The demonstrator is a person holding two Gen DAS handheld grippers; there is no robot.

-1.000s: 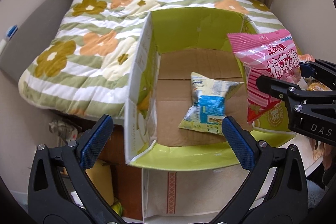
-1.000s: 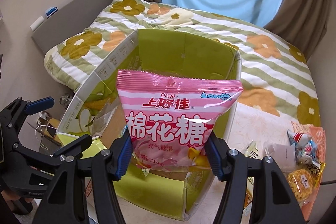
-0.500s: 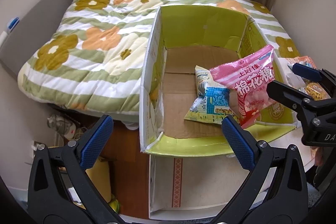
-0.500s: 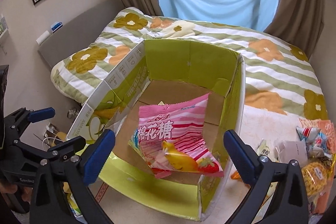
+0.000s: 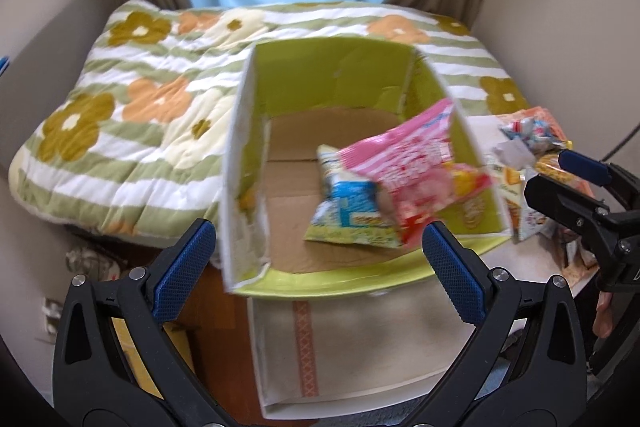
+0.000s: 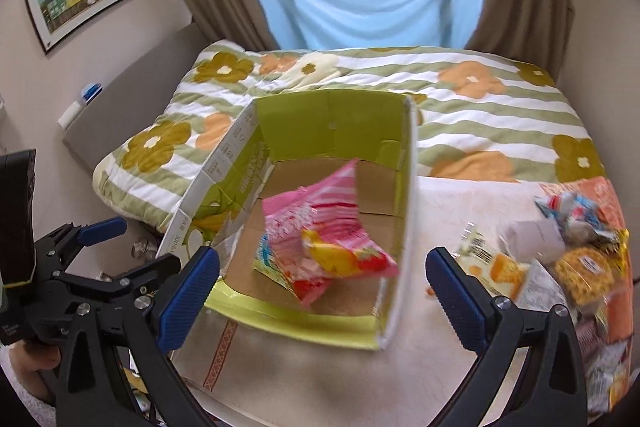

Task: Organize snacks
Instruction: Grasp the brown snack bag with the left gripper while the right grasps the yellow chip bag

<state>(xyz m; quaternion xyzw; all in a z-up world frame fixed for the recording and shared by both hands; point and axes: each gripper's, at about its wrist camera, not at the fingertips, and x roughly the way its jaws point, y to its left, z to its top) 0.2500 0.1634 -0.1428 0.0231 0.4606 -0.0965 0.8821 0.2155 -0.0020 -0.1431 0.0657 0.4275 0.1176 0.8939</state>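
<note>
- While both tongs, left (image 5: 320,259) and right (image 6: 322,283), gape wide with nothing between them, pink snack bag (image 6: 320,239) lies inside green box (image 6: 404,211), overlapping blue-yellow bag (image 5: 348,211).
- Loose snacks (image 6: 576,259) piled on table (image 6: 440,203), right of box.

Pink snack bag (image 6: 320,227) lies inside green box (image 6: 332,123), right gripper (image 6: 322,285) jaws spread.
</note>
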